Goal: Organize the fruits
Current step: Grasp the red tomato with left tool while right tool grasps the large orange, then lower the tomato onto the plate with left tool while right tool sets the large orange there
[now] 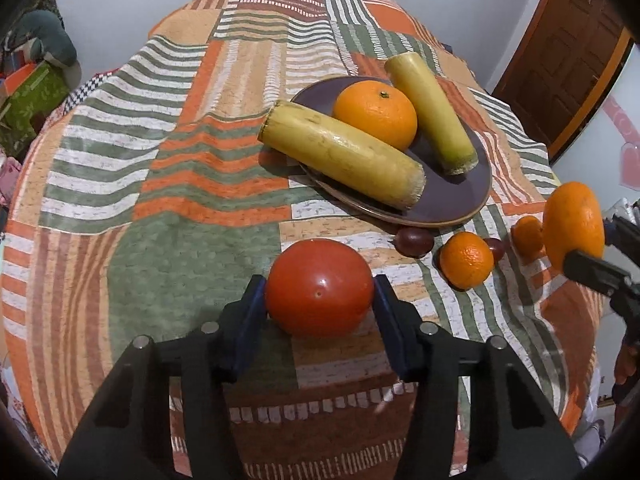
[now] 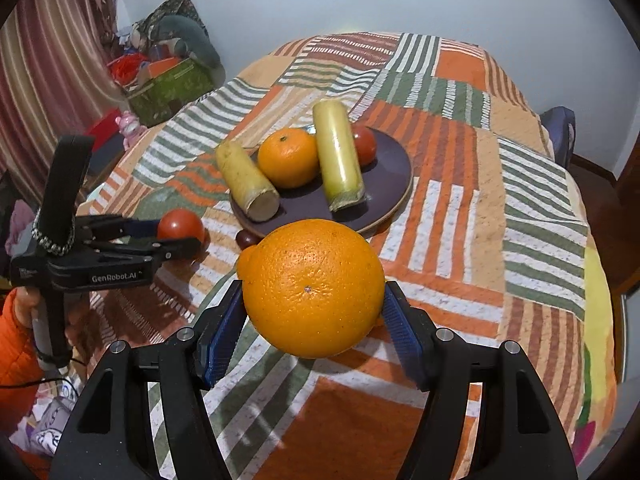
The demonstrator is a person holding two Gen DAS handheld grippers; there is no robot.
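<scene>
My left gripper (image 1: 318,285) is shut on a red tomato (image 1: 319,300) low over the patchwork cloth, its blue pads pressing on both sides. My right gripper (image 2: 314,294) is shut on a big orange (image 2: 314,280), held above the cloth in front of the dark plate (image 2: 386,176). Two yellow-green cane pieces (image 1: 340,152) (image 1: 432,108), an orange (image 1: 376,114) and a second tomato (image 2: 366,145) lie on the plate. Two small oranges (image 1: 466,259) (image 1: 528,236) and two dark round fruits (image 1: 414,240) (image 1: 496,248) lie on the cloth beside it.
A patchwork cloth (image 1: 168,184) covers the round table. Off its far left stands a green box of clutter (image 2: 168,88) by a striped curtain. A wooden door (image 1: 568,52) is at the right. A person's orange sleeve (image 2: 16,344) shows behind the left gripper.
</scene>
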